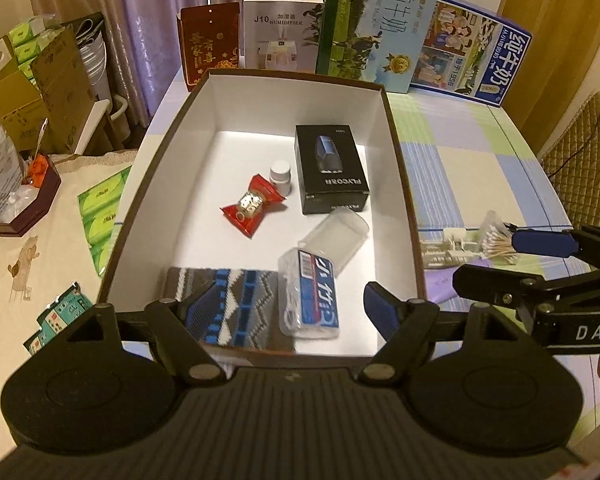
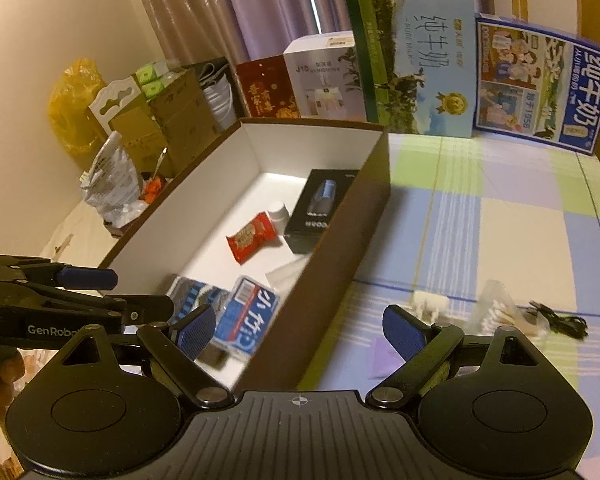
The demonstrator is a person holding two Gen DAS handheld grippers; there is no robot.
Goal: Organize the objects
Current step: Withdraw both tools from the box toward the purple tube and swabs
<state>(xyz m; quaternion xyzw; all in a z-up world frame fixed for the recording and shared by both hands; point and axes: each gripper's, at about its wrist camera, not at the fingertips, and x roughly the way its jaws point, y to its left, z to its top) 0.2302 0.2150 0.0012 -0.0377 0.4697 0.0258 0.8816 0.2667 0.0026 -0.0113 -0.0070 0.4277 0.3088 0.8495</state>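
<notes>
The left gripper (image 1: 296, 312) hangs wide and empty over the brown box (image 1: 404, 168), which holds a red packet (image 1: 254, 205) and black carton (image 1: 330, 168). The right gripper (image 2: 300, 332), equally spread, straddles its wall; cotton swabs (image 2: 500, 316), seemingly bagged, lie right.
</notes>
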